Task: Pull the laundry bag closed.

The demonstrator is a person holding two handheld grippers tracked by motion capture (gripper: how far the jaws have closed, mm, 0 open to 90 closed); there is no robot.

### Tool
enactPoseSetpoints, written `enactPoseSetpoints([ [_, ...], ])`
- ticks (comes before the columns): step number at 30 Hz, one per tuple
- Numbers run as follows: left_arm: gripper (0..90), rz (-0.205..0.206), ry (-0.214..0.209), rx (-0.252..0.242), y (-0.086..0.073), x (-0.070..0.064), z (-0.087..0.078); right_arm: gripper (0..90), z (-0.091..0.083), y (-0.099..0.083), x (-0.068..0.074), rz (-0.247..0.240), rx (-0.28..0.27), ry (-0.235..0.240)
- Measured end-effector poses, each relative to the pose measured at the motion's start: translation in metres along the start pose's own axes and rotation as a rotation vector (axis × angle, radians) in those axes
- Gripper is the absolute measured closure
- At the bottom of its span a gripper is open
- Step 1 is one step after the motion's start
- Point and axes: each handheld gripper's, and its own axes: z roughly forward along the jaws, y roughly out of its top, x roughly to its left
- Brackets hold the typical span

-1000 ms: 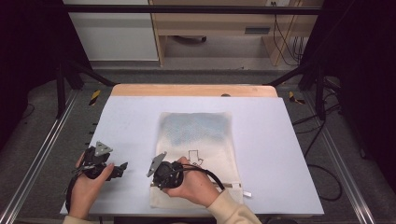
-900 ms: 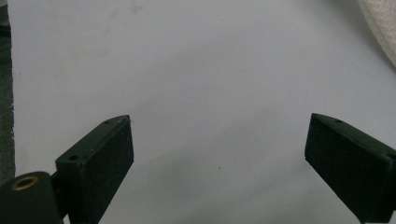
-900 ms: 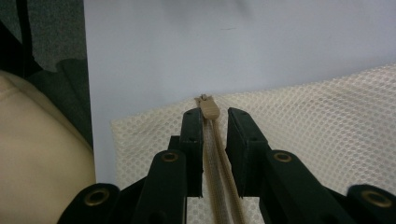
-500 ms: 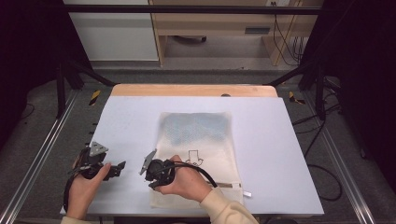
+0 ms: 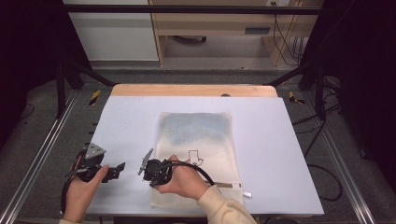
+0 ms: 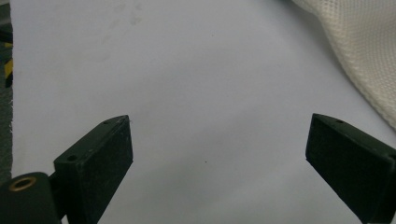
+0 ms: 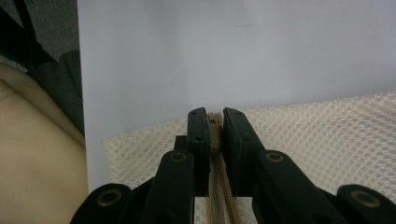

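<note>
A cream mesh bag (image 5: 196,135) lies flat in the middle of the white table (image 5: 280,140), with a blue tint in its far half and a black arrow (image 5: 194,156) printed on it. Its zipper (image 7: 219,196) runs along the near edge. My right gripper (image 7: 214,119) is shut on the zipper pull (image 7: 214,122) at the bag's near left corner; in the high view, the right gripper (image 5: 149,171) points left. My left gripper (image 6: 217,149) is open over bare table, the bag's edge (image 6: 364,51) off to its right. From above, the left gripper (image 5: 120,167) sits left of the bag.
A wooden strip (image 5: 194,90) borders the table's far edge. Metal rails run along the left (image 5: 42,158) and right (image 5: 345,186) sides. A small metal tab (image 5: 247,193) sticks out at the bag's near right corner. A cream sleeve (image 5: 219,210) comes in from the bottom.
My right gripper has slid left along the bag's near edge with the zipper pull in its jaws, reaching the left corner. The left gripper has barely moved.
</note>
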Motion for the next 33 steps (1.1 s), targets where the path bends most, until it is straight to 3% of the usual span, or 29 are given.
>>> enactPoseSetpoints([
  [9,8.2,-0.006,-0.043,-0.017,-0.003,-0.006,-0.016,81.8,-0.027,0.003,0.003,-0.018,-0.058,-0.01],
  [11,7.2,-0.013,-0.073,-0.024,-0.005,-0.011,-0.017,81.8,-0.031,0.003,0.004,-0.024,-0.062,-0.011],
  [19,5.8,-0.001,-0.144,-0.014,-0.012,-0.028,-0.02,81.8,-0.034,0.003,-0.003,-0.028,-0.062,-0.006],
  [21,6.1,0.0,-0.175,-0.019,-0.011,-0.033,-0.021,81.8,-0.034,0.002,-0.003,-0.023,-0.068,-0.005],
  [24,8.7,0.005,-0.22,0.012,-0.011,-0.04,-0.021,81.8,-0.034,0.001,-0.004,-0.019,-0.08,-0.001],
  [28,9.9,-0.006,-0.309,-0.002,-0.013,-0.05,-0.024,81.8,-0.031,-0.001,-0.005,-0.013,-0.085,0.014],
  [31,11.3,-0.016,-0.407,-0.02,-0.012,-0.062,-0.022,81.8,-0.03,-0.002,-0.006,-0.017,-0.082,0.02],
  [33,11.6,0.007,-0.406,-0.016,-0.011,-0.071,-0.019,81.8,-0.031,-0.002,-0.006,-0.021,-0.087,0.021],
])
